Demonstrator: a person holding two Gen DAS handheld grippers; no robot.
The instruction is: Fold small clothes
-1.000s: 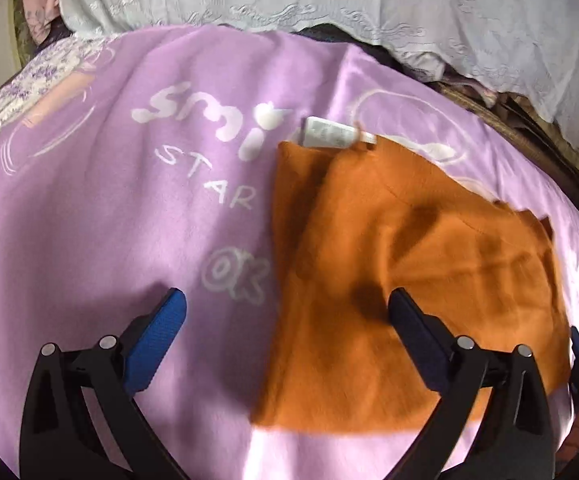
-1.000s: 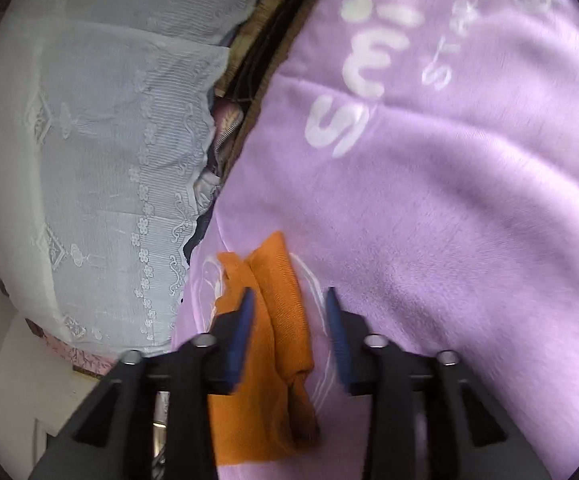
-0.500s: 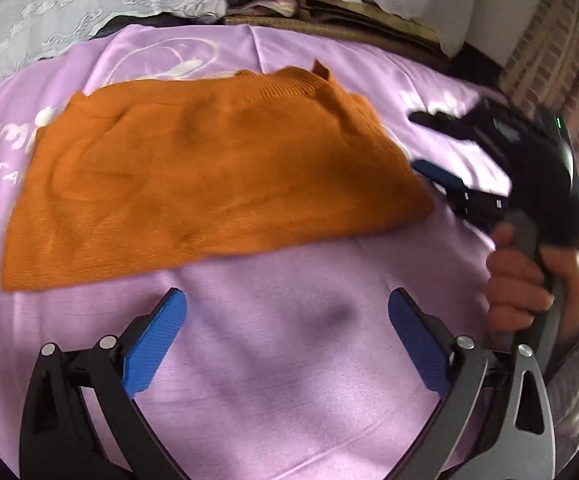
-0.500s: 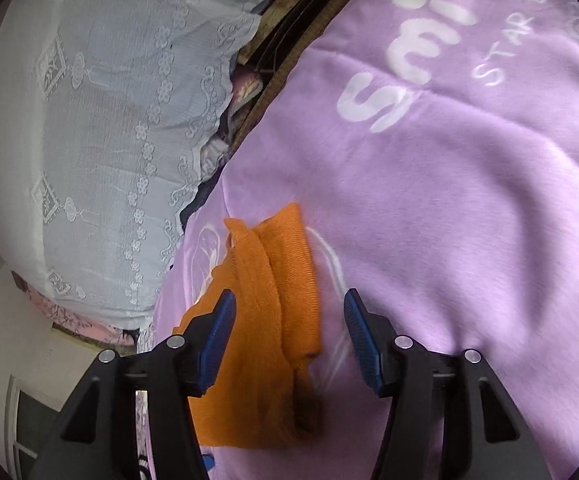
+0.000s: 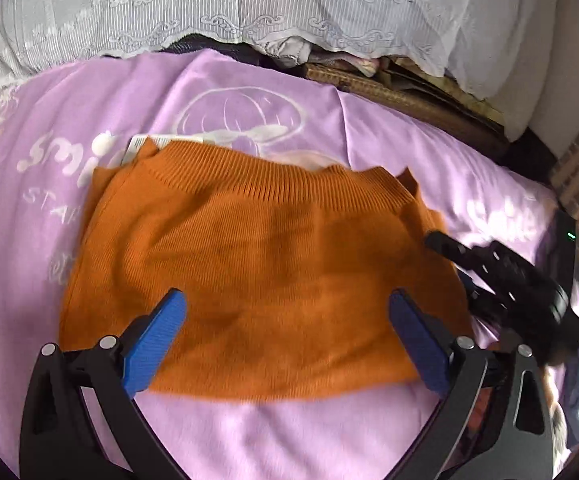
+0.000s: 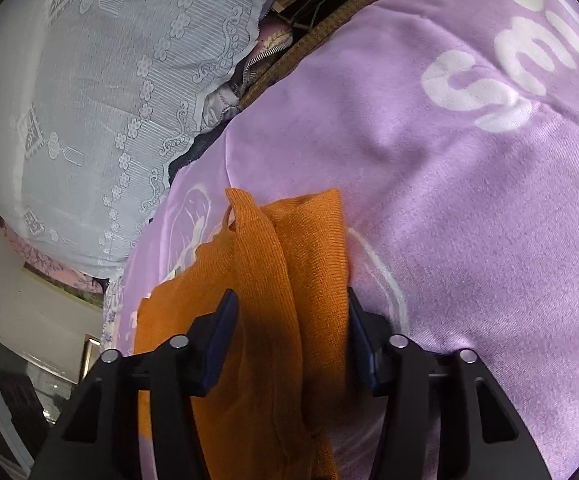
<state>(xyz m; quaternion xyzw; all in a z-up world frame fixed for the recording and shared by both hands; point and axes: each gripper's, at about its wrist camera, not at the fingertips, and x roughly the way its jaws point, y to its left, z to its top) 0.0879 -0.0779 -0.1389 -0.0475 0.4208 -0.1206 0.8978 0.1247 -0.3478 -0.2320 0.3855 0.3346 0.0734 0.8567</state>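
Against the frame half a second earlier, the left gripper (image 5: 285, 336) had moved in over the near edge of the one orange ribbed-knit garment (image 5: 261, 264), jaws spread wide and holding nothing. The right gripper (image 6: 293, 340) had opened slightly, its two blue pads (image 6: 220, 338) flanking the garment's bunched right end without pinching it. The garment lay flat on one lilac printed blanket (image 5: 273, 436), beside one white lace cover (image 5: 249, 4)

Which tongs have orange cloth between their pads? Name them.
The right tongs: the orange knit garment bunches between their blue pads. The left tongs gape wide above it.
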